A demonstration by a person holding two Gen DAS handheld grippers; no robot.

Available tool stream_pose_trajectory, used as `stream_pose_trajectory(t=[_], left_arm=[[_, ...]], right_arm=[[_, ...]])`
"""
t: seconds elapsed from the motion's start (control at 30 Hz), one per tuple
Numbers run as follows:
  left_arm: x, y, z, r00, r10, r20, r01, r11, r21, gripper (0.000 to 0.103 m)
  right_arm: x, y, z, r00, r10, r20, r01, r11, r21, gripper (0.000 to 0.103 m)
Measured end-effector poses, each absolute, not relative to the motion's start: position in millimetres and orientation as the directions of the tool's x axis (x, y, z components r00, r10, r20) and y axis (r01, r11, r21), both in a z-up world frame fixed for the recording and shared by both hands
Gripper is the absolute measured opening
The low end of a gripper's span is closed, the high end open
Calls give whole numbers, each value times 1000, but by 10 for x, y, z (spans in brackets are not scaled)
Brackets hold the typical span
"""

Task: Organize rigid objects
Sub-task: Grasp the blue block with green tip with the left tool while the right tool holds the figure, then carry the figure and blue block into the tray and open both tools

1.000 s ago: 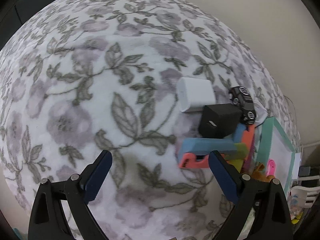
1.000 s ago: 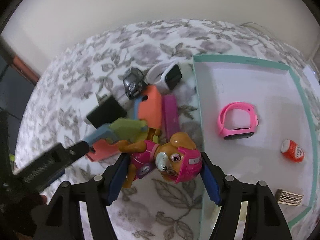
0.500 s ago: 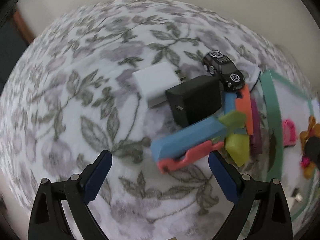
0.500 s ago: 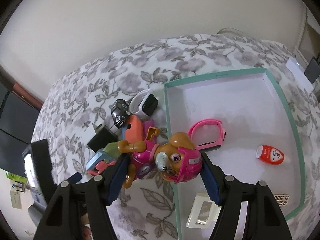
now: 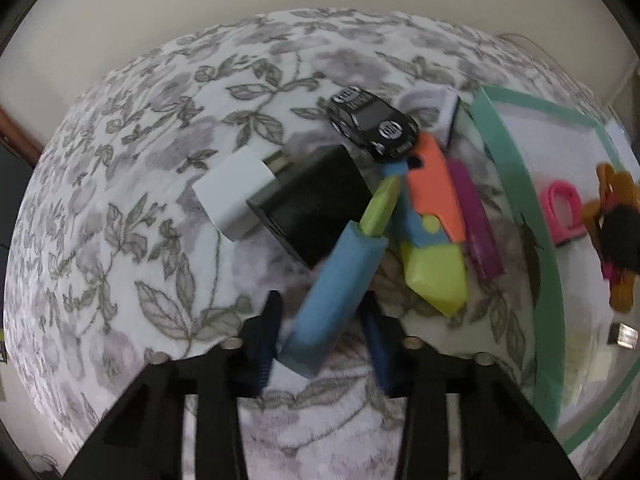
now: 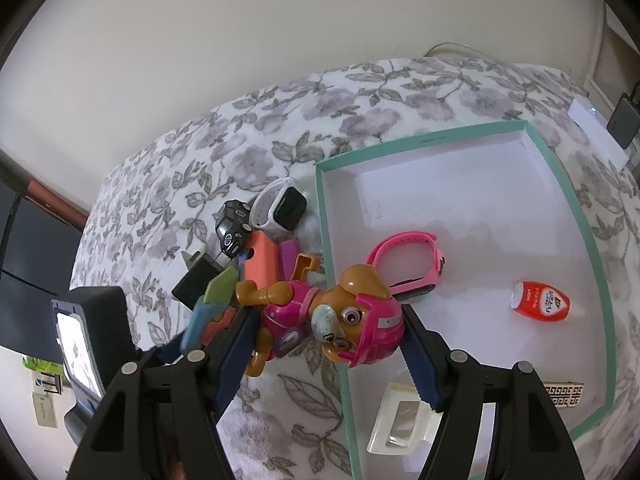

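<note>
A long blue block [image 5: 340, 280] lies slanted across a heap of coloured blocks on the flowered blanket. My left gripper [image 5: 324, 336] points down at it and its jaws are closing, with the pads against the block's near end. My right gripper [image 6: 328, 344] is shut on a pink and brown toy pup [image 6: 344, 316], which hangs above the near left rim of the teal tray [image 6: 328, 260]. In the left wrist view the pup [image 5: 616, 216] shows at the far right, over the tray [image 5: 516, 200].
The heap holds a black charger [image 5: 312, 204], a white charger [image 5: 236, 196], a toy car [image 5: 372, 124], orange [image 5: 436, 188], purple [image 5: 476, 216] and yellow-green [image 5: 436, 276] blocks. A white watch [image 6: 280, 208] lies beside it. A pink watch [image 6: 408, 264] and a red bottle [image 6: 540, 300] lie in the tray.
My left gripper has swung right over the heap, rolled, and closed from wide open onto the blue block. My right gripper has carried the pup up toward the tray.
</note>
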State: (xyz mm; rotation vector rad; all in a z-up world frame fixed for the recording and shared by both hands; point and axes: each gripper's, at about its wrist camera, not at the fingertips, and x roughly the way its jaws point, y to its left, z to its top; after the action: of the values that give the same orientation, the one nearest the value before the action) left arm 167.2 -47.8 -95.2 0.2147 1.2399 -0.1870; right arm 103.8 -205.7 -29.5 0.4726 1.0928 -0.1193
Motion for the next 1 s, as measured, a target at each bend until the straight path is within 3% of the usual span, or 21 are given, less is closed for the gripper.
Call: stream_pose_trajectory(t=[0.2,0.4,0.77,1.0], left_arm=[[1574,-512,-893,317,-28,-948,286,956,67,23],[1481,-567,-618,365,-54,-930,298,953,61,22],[1422,-493,126,497,-195,-846,258,964,-71,22],[1334,-713,481,529,-293,-796,299,943,-148,22]], right_arm=[[1041,-2056,-313,457,138,-879,328,892,311,72],[1039,-2088,-346,445,142,-884,344,885,315,72],[932,-2269,-74,506,127,-853,351,873,338,72],[796,-2566,261,570,41,-821,381,872,308,72]])
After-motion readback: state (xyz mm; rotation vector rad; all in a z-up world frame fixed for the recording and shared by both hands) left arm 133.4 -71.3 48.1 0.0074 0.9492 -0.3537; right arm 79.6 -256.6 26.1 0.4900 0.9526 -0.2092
